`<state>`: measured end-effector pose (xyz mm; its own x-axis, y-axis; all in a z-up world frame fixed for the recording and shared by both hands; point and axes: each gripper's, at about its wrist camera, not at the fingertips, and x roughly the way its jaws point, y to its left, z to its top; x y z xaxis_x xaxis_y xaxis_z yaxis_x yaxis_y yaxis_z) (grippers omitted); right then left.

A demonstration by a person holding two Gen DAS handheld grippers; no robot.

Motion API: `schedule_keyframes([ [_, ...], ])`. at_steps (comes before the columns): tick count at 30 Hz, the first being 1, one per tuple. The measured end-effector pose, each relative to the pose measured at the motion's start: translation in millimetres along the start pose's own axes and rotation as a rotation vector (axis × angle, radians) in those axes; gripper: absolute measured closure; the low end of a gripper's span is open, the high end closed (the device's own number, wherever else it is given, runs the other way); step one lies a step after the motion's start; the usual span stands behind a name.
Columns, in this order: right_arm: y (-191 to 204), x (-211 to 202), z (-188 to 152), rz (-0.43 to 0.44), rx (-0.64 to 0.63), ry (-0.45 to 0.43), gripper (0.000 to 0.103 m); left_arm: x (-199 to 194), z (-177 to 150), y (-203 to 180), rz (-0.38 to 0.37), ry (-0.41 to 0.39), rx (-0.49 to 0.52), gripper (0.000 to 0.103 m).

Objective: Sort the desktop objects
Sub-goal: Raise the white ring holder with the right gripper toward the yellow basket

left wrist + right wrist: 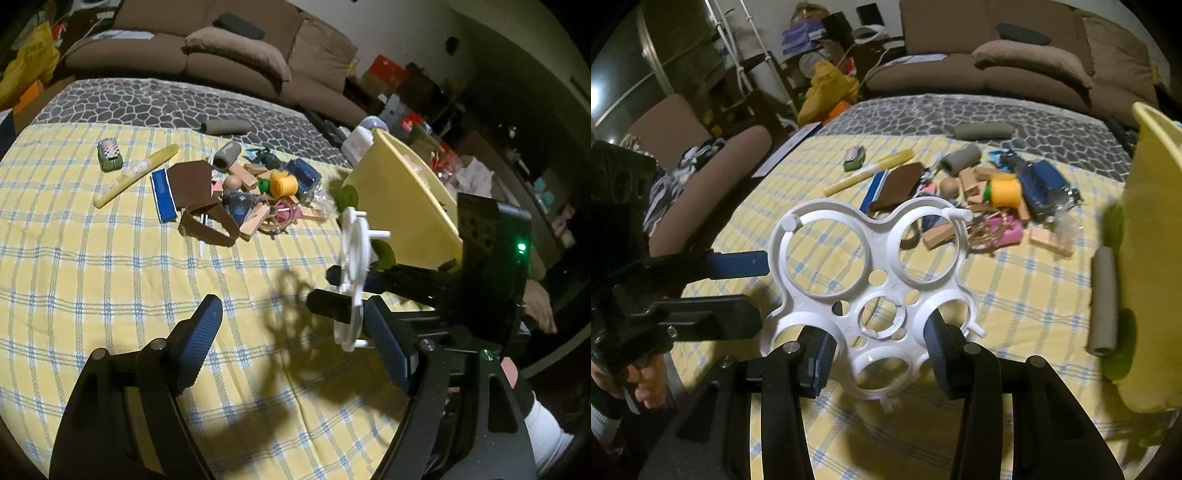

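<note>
Here my right gripper clamps the white ring tray; left gripper open, yellow bin right.

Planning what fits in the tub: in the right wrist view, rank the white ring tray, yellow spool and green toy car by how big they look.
1. white ring tray, though nearest the camera
2. yellow spool
3. green toy car

The checked tablecloth is lit brightly from overhead, while the room behind is left dim (corners are cut to black by the fisheye). Hard shadows are cast below the slightly blurred white ring holder; straight lines are bowed at the edges.
</note>
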<state>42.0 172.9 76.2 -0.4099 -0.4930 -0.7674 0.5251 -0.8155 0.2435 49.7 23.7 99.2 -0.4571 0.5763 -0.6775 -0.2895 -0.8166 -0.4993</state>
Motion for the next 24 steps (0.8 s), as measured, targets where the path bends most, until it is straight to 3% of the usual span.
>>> schedule_keyframes([
  [4, -7.5, -6.5, -0.3, -0.052, 0.003, -0.001, 0.058, 9.4, 8.0, 2.8, 0.043, -0.001, -0.004, 0.024],
  [10, -23.4, -13.9, -3.1, -0.062, 0.031, -0.008, 0.058, 34.8, 24.3, 12.3, 0.114, 0.007, -0.011, 0.024],
  [15, -32.2, -17.4, -7.4, -0.054, 0.047, -0.007, 0.058, 62.9, 35.8, 3.1, 0.146, 0.025, 0.080, 0.027],
  [24, -48.2, -22.3, -12.4, -0.037, 0.087, 0.001, 0.058, 117.2, 54.0, -11.7, 0.178, 0.094, 0.225, 0.062],
])
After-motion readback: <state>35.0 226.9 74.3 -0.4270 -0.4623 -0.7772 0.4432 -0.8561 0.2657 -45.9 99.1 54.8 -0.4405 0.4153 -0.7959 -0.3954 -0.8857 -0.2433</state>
